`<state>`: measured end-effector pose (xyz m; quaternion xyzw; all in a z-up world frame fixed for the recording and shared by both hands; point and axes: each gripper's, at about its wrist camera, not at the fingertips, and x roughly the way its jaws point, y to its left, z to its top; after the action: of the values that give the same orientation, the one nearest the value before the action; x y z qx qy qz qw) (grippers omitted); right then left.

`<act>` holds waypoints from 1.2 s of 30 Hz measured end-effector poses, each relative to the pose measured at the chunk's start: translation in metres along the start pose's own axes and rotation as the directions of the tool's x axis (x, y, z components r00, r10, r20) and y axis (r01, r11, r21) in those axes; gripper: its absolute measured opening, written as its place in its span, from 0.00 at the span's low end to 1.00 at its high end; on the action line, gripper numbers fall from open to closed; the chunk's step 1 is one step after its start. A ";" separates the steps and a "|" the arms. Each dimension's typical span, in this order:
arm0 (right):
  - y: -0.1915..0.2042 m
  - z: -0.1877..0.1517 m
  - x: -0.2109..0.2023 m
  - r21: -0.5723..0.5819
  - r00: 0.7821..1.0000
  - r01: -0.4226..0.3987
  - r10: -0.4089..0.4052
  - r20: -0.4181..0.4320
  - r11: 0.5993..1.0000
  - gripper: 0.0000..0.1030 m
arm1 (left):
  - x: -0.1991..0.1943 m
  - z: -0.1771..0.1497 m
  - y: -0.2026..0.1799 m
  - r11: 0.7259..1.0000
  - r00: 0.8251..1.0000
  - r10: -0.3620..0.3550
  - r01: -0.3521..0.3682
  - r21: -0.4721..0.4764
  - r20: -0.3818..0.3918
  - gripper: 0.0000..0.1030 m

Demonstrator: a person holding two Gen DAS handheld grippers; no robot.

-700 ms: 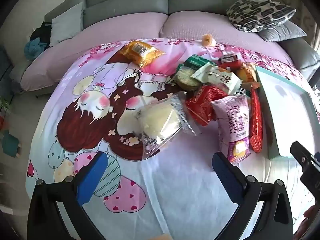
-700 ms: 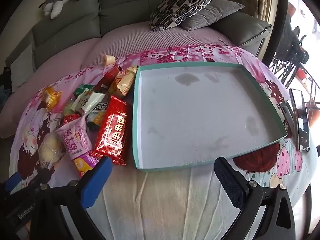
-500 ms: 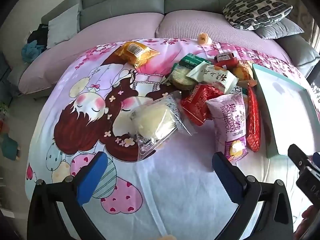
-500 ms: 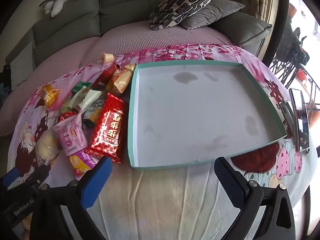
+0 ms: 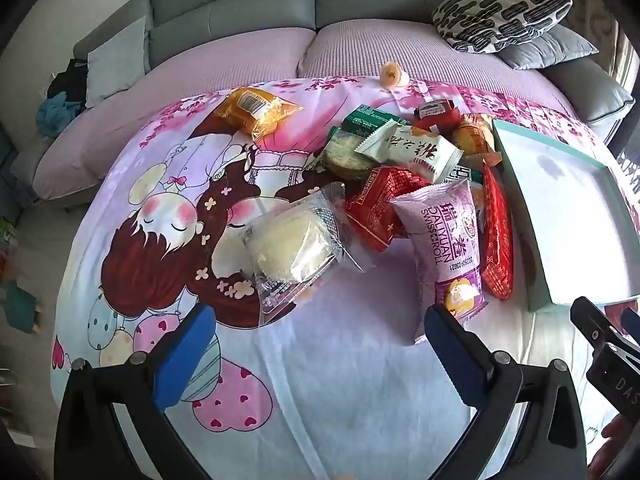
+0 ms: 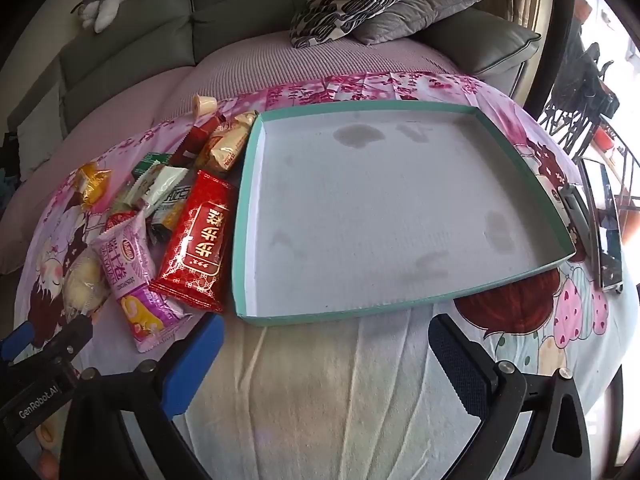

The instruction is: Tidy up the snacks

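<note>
Both grippers, left gripper [image 5: 316, 330] and right gripper [image 6: 324, 340], are held wide apart and empty, having been brought nearer the snack pile [image 5: 400, 184] ahead, while the teal tray [image 6: 240, 240] beside it remains unfilled, so sorting is judged barely begun.

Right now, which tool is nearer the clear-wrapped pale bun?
Left. The left tool hovers open just short of the bun; the right tool sits open by the teal tray, past the purple Swiss roll pack.
</note>
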<state>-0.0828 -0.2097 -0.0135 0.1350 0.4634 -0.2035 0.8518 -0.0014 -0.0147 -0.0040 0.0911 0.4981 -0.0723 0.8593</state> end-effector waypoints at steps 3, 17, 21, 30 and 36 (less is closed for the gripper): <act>0.001 -0.001 0.000 0.000 1.000 -0.003 0.003 -0.002 1.000 1.00 | 0.000 0.000 0.001 1.000 1.000 -0.017 0.017 -0.011 0.005 1.00; 0.002 -0.002 0.002 -0.003 1.000 0.010 -0.010 -0.008 1.000 1.00 | -0.001 0.001 0.000 0.998 0.999 -0.041 0.041 -0.040 0.013 1.00; 0.002 -0.003 0.002 -0.003 1.000 0.010 -0.010 -0.009 1.000 1.00 | -0.002 0.002 0.001 0.997 0.998 -0.059 0.060 -0.053 0.016 1.00; 0.003 -0.004 0.003 -0.006 1.000 0.010 -0.010 -0.013 1.000 1.00 | -0.002 0.001 0.000 0.996 0.998 -0.061 0.062 -0.056 0.015 1.00; 0.002 -0.005 0.003 -0.009 1.000 0.008 -0.008 -0.015 1.000 1.00 | -0.002 0.002 0.001 0.997 0.998 -0.054 0.055 -0.059 0.010 1.00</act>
<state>-0.0838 -0.2064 -0.0183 0.1307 0.4713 -0.2039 0.8481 -0.0006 -0.0143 -0.0016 0.0516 0.4985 -0.0812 0.8615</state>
